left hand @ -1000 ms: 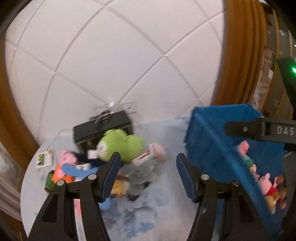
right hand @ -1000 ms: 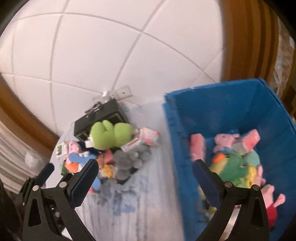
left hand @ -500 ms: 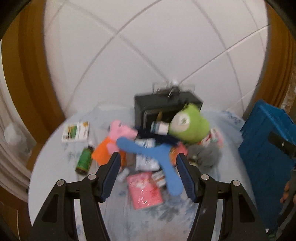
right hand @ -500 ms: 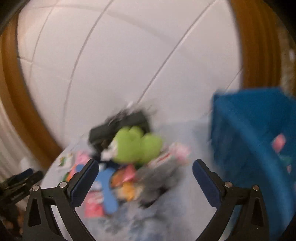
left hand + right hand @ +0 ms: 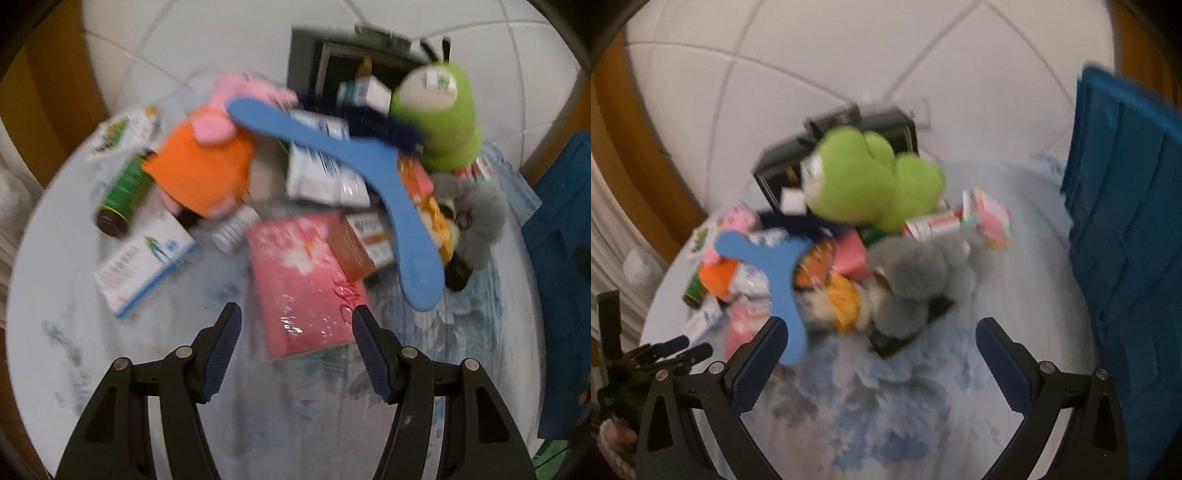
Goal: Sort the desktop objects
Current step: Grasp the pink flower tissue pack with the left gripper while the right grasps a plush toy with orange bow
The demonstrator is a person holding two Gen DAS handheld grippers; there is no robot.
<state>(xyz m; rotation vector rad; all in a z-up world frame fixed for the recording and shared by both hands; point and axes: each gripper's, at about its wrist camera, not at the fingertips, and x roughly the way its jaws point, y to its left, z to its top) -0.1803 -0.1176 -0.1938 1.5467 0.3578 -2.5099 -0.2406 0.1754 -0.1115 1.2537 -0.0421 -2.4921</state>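
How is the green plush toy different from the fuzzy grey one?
The green plush toy is bright and smooth; the grey plush toy is dull and fluffy. The green one sits high on the pile against the black box; the grey one lies lower, nearer the blue bin. Both are soft toys in the same heap.

Before you: pink packet [image 5: 303,280] in glossy film, catching glare. Green plush [image 5: 871,181] and grey plush [image 5: 916,280] soft, fuzzy cloth. Blue boomerang [image 5: 373,177] smooth, matt. Your claw pads [image 5: 221,350] ribbed blue rubber on matt black plastic. Desk [image 5: 886,406] smooth, mottled. Blue bin [image 5: 1130,236] matt plastic.
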